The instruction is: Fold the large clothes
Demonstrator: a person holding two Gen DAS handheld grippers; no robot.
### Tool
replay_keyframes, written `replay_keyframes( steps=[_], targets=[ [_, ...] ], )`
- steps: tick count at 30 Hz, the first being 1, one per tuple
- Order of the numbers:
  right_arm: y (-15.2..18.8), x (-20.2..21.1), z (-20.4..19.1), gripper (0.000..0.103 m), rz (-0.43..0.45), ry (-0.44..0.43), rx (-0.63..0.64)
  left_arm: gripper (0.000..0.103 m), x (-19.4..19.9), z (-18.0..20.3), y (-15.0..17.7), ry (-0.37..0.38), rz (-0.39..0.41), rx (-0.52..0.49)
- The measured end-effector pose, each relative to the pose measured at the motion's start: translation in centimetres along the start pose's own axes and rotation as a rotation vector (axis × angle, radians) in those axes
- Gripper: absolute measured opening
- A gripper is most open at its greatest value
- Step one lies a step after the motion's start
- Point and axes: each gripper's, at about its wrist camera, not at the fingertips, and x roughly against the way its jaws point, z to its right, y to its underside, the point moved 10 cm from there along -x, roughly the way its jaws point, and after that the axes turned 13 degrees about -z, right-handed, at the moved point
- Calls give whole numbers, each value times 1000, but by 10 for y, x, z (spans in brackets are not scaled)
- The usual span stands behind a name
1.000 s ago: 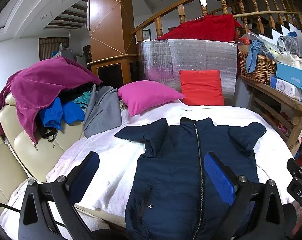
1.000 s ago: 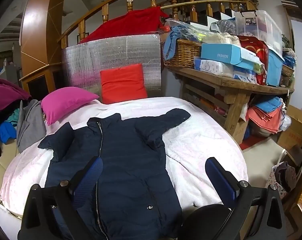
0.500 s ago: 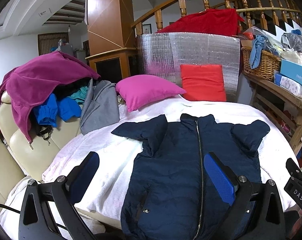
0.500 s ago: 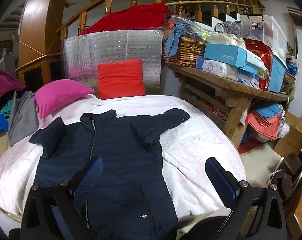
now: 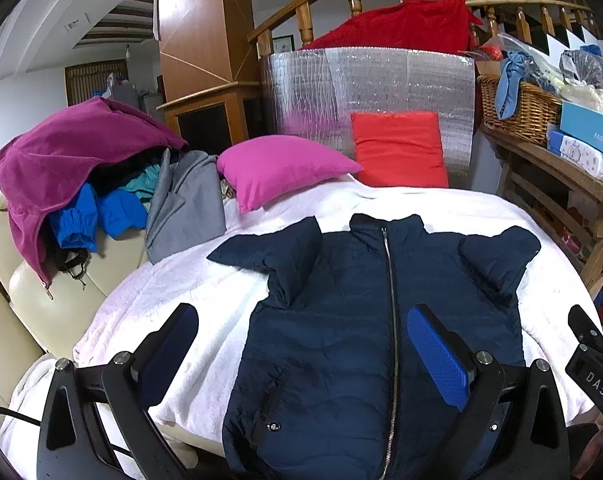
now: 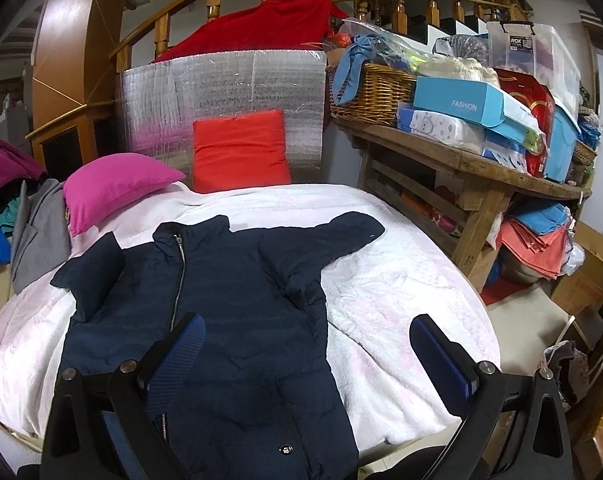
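You have open white blanket (image 5: 205,300) to the left of the jacket (image 5: 365,320) in the lower left of the left view, and another bare stretch at lower right of the right view, between the jacket's sleeve and the bed edge. At upper centre, the pink pillow (image 5: 281,168) and red pillow (image 5: 399,148) block the far side, with the silver foil panel (image 5: 365,84) upright just behind them. At the left edge, a heap of clothes (image 5: 73,168) on the cream sofa (image 5: 41,300) crowds that side. On the right, the wooden bench (image 6: 473,176), loaded with a basket (image 6: 373,92) and boxes (image 6: 473,108), stands close beside the bed.
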Motion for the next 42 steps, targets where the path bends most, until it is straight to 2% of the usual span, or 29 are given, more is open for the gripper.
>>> replay_keyframes(
  steps=[5,7,14,17,20,23,24,26,29,31,33,36,37,39,41,42],
  targets=[
    [0,-6,-1,103,-18,-6,-5,103,-8,4,0,-3,-14,-8],
    [-6,-7,0,103,10,0,0,103,-10,4,-2,-4,-14,-9],
    [-9,-15,-6,103,4,1,10,103,-25,7,-9,1,-25,-8],
    [-14,-26,-6,103,-5,-14,13,103,-45,11,-16,22,-38,-1],
    [-28,-45,3,103,-6,-38,-11,103,-85,11,-25,30,-78,18],
    [-52,-76,22,103,-7,-153,-70,103,-143,10,-26,46,-179,54],
    [-61,-94,31,103,-27,-216,-109,103,-168,9,-25,20,-214,69],
    [-74,-122,45,103,-61,-269,-174,103,-192,8,-24,-9,-243,83],
    [-92,-174,61,103,-126,-370,-291,103,-215,13,-32,-14,-199,120],
    [-101,-212,65,103,-191,-430,-337,103,-224,21,-34,-2,-188,107],
    [-106,-255,73,103,-254,-499,-439,103,-237,29,-30,0,-178,72],
    [-108,-306,83,103,-318,-619,-567,103,-258,37,-24,10,-240,37],
    [-107,-319,86,102,-335,-633,-599,103,-261,40,-25,20,-245,33],
    [-106,-347,90,97,-366,-648,-665,103,-264,42,-29,5,-227,14],
    [-104,-371,89,85,-404,-678,-716,103,-264,43,-34,-3,-211,0],
    [-105,-378,87,76,-414,-698,-725,103,-264,42,-37,-3,-202,2]
  ],
)
